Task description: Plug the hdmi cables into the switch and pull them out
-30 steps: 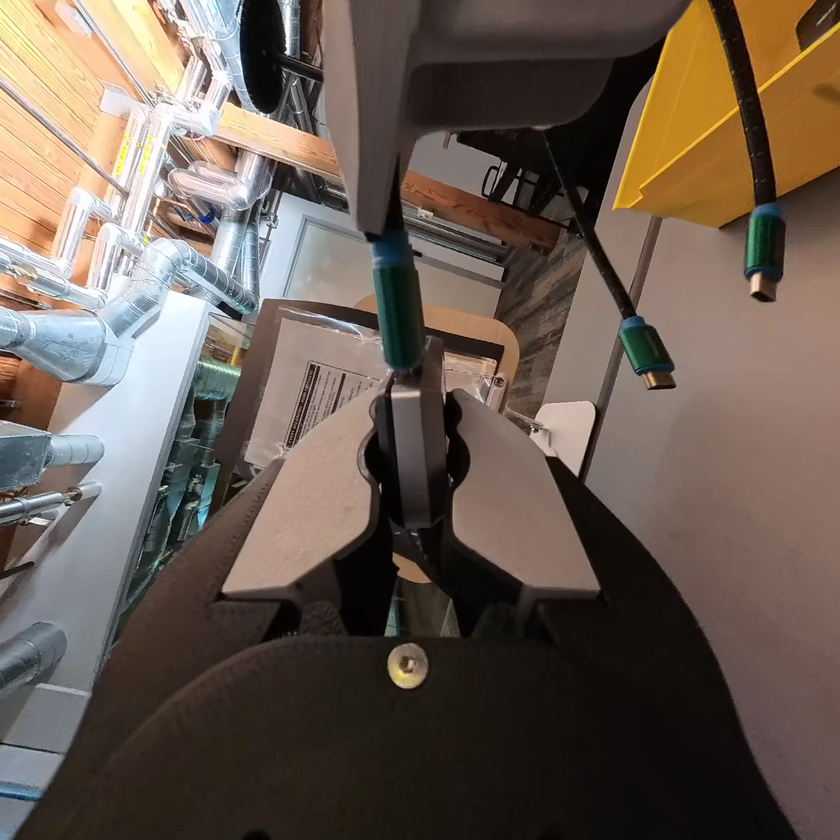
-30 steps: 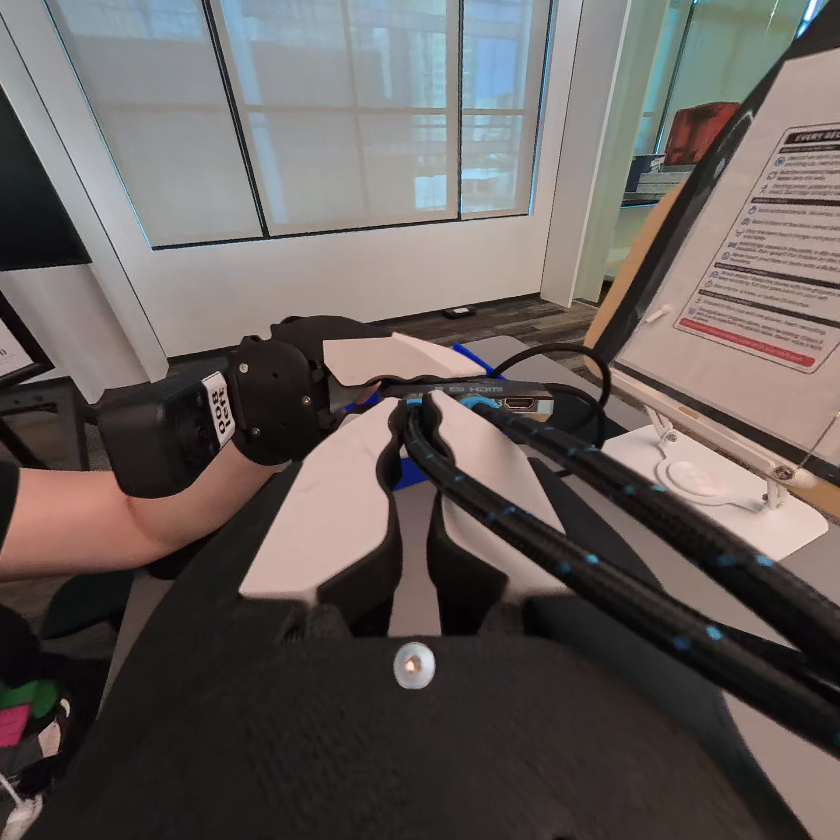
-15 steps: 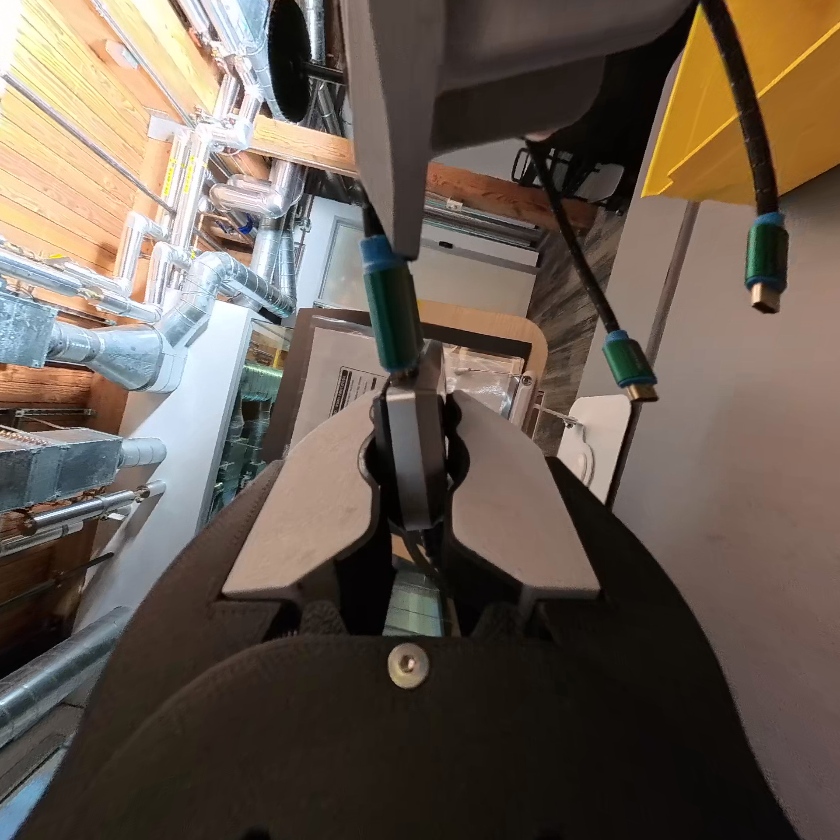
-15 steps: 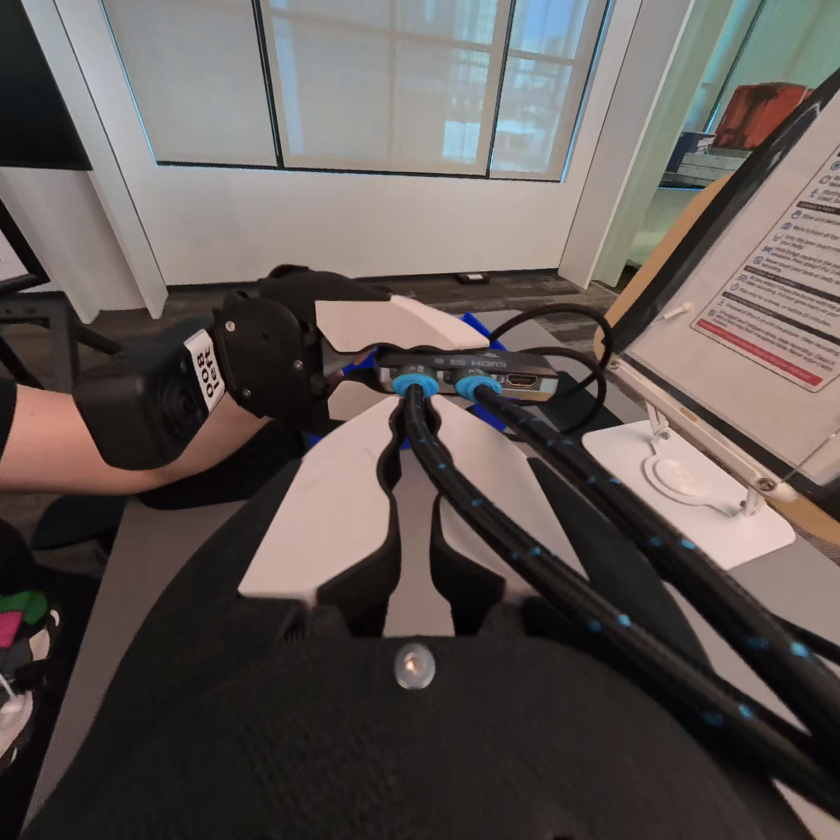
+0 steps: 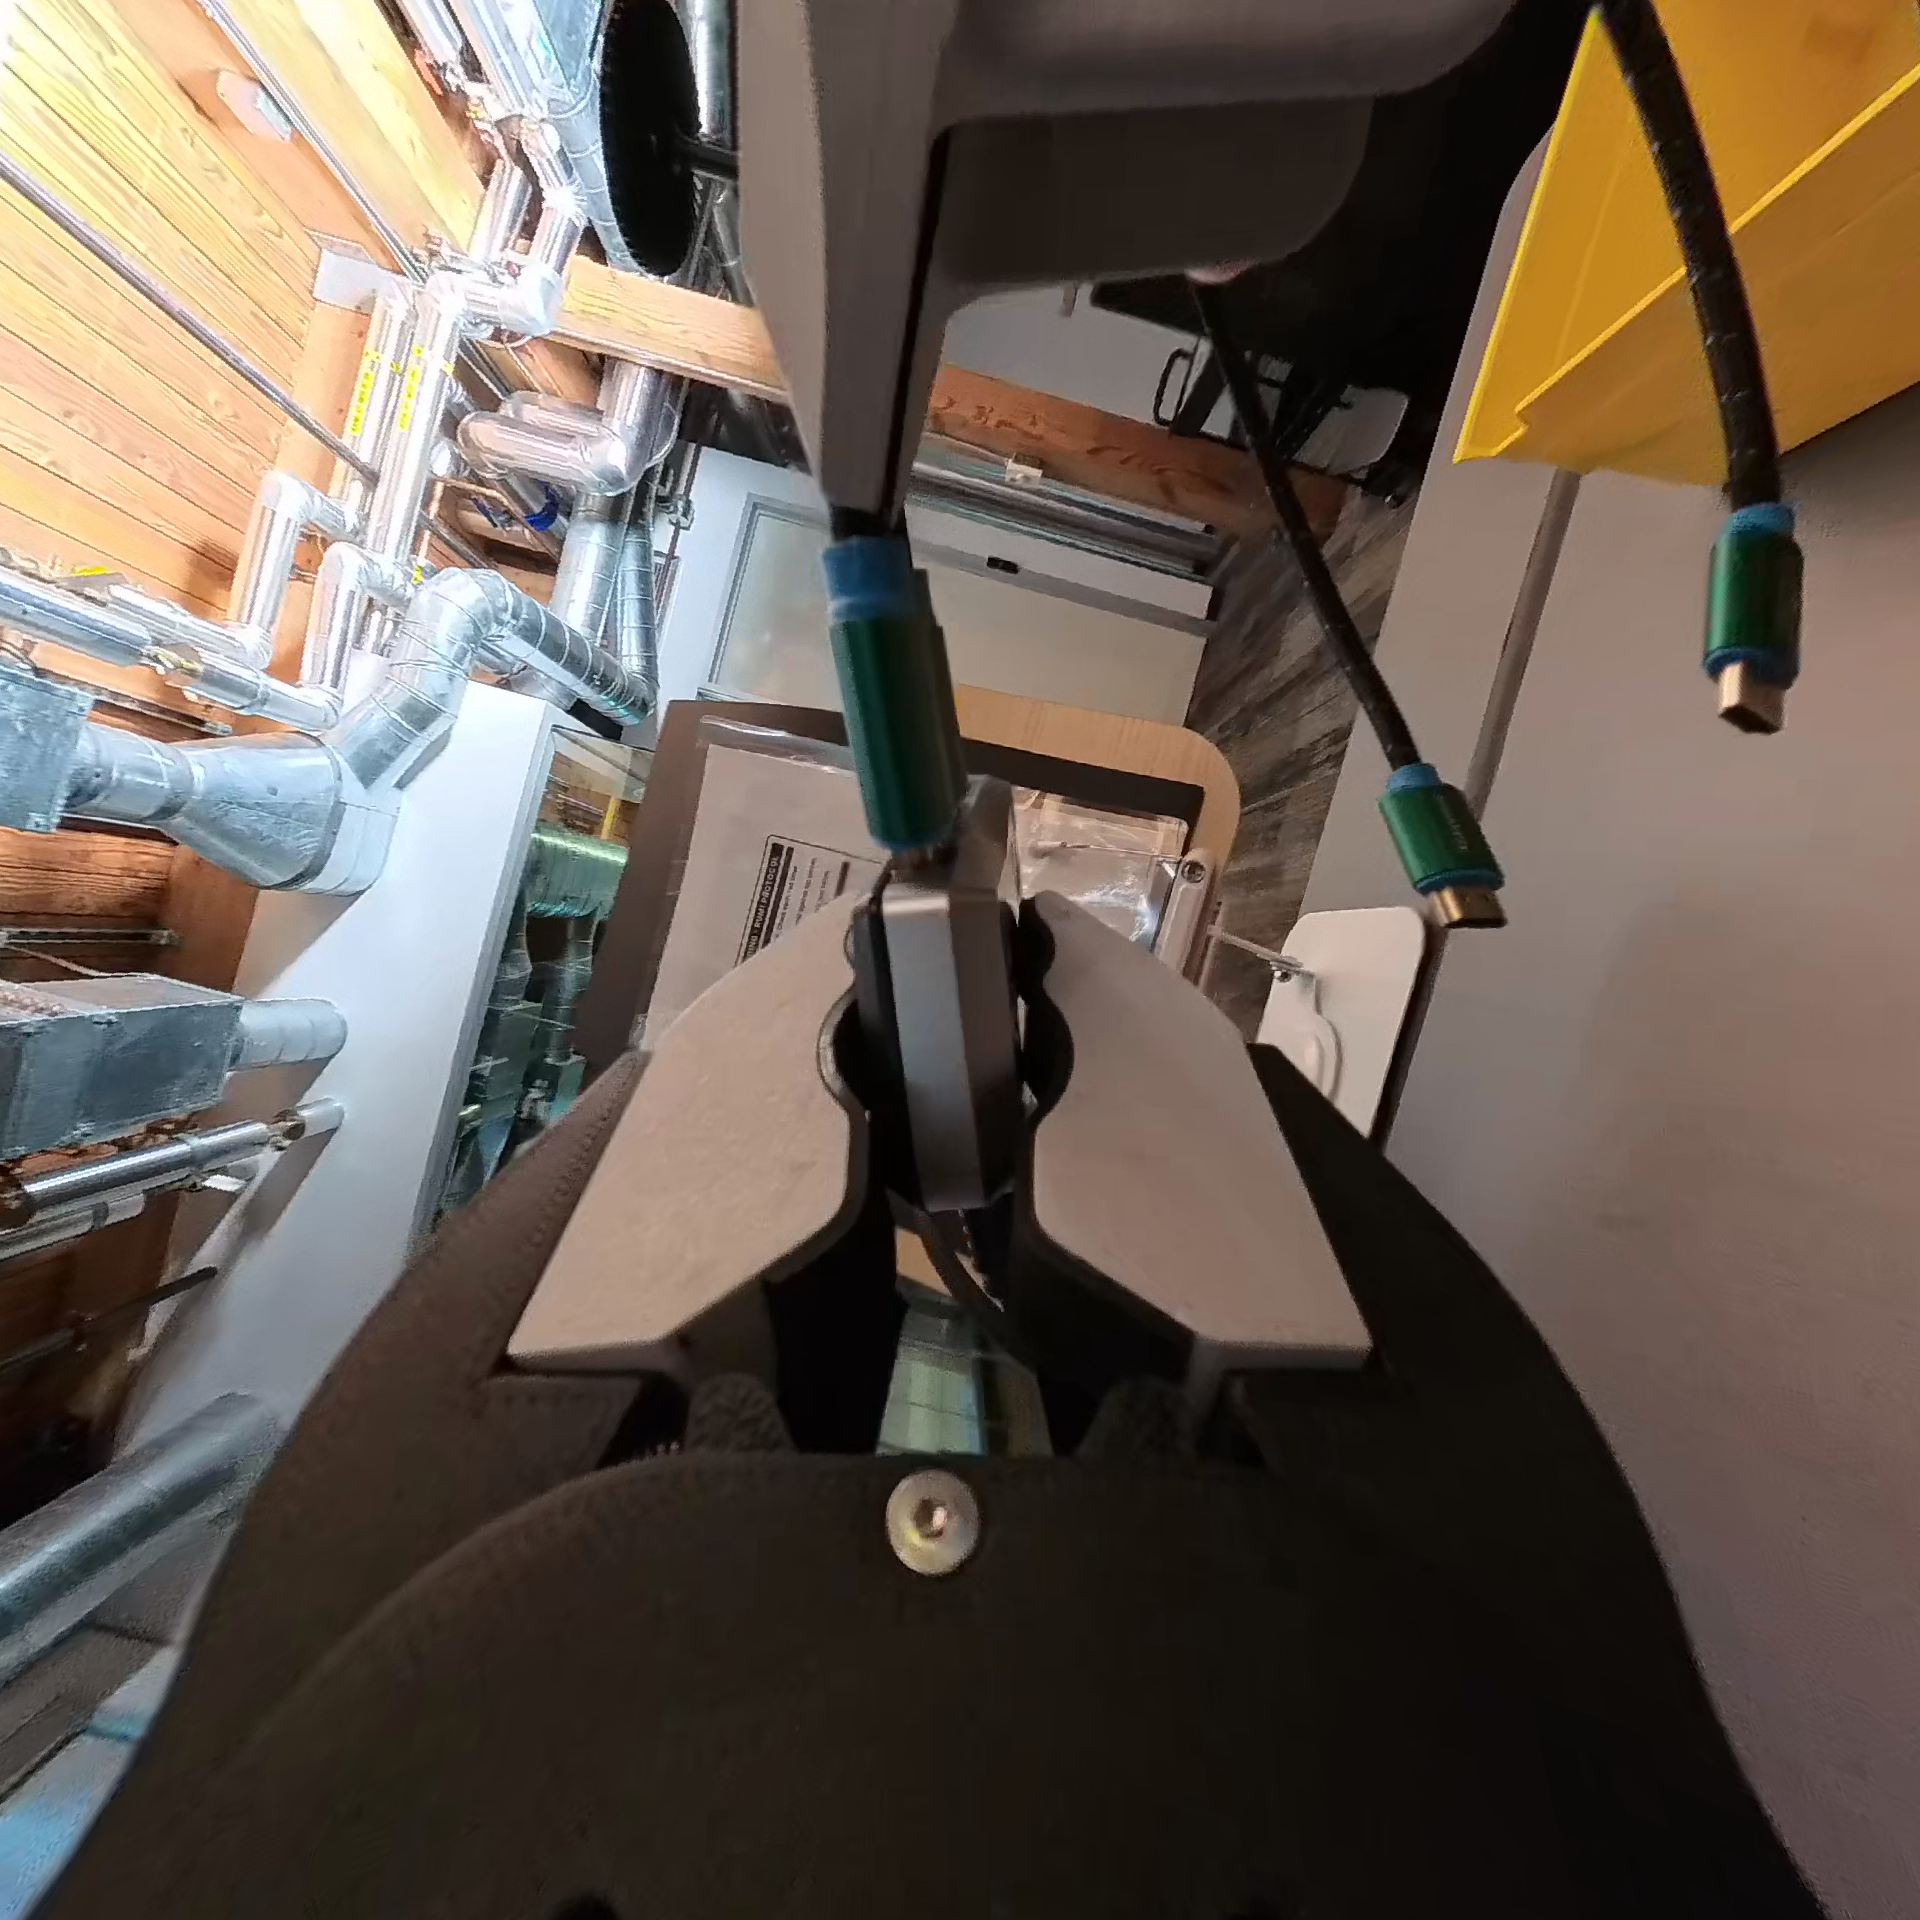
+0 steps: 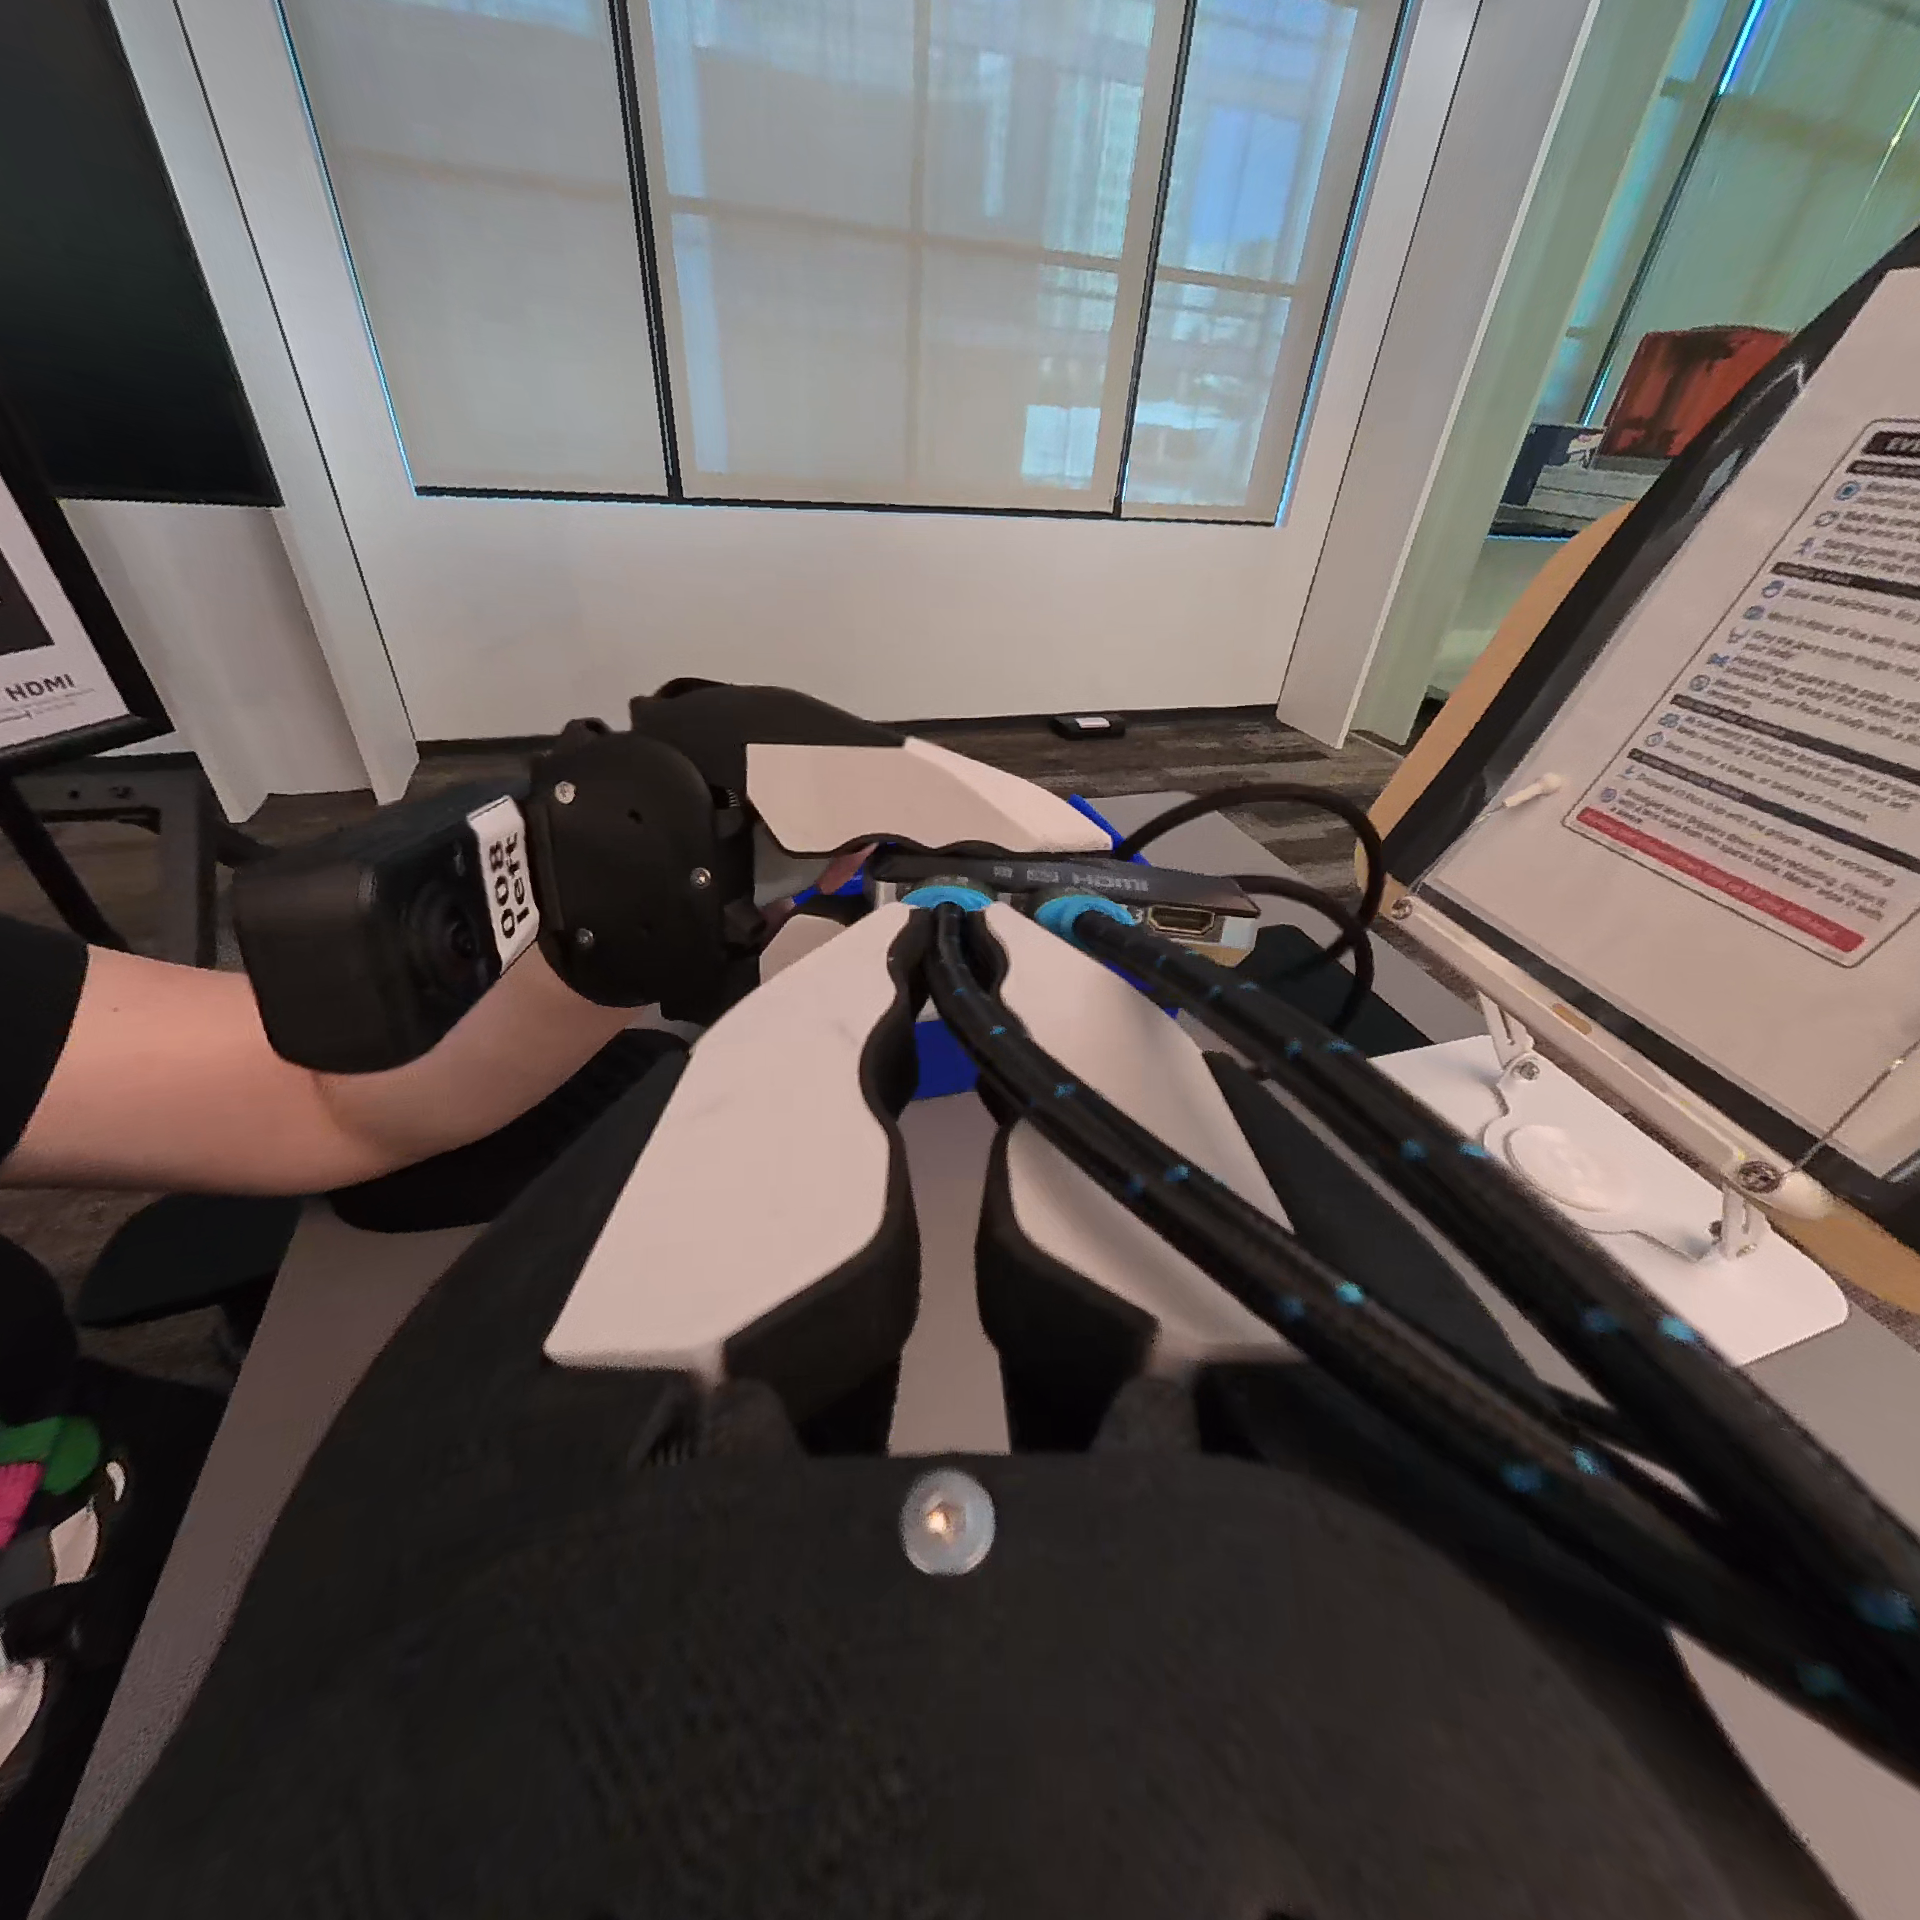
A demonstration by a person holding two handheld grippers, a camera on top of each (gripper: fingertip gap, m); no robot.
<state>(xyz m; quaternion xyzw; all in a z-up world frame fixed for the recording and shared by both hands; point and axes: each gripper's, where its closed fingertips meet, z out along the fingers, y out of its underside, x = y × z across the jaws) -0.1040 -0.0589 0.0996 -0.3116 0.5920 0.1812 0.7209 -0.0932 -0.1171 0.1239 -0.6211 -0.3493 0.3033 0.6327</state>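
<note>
HDMI switch (image 5: 940,1039), a slim grey box, sits edge-on between the fingers of the left gripper (image 5: 940,1023), which are closed firmly on its flat faces and hold it off the table. In the right wrist view the same switch (image 6: 1060,878) juts out from under that gripper's white upper finger (image 6: 914,795), its port side facing the right gripper (image 6: 951,940). The right gripper's fingers are nearly together around a braided black cable (image 6: 997,1039) just behind its blue collar, and the left wrist view shows that cable's green plug (image 5: 899,727) meeting the switch edge; how tightly it is pinched I cannot tell. A second cable (image 6: 1226,1013) is seated in the neighbouring port, and a third port (image 6: 1184,920) stands empty. Two loose green plugs (image 5: 1444,852) (image 5: 1751,618) dangle near the yellow bin (image 5: 1714,260). Judging by this, either the first plug is being pushed home or its extraction is starting; the next move calls for a straight push or pull along the port axis while the left gripper braces the switch.
</note>
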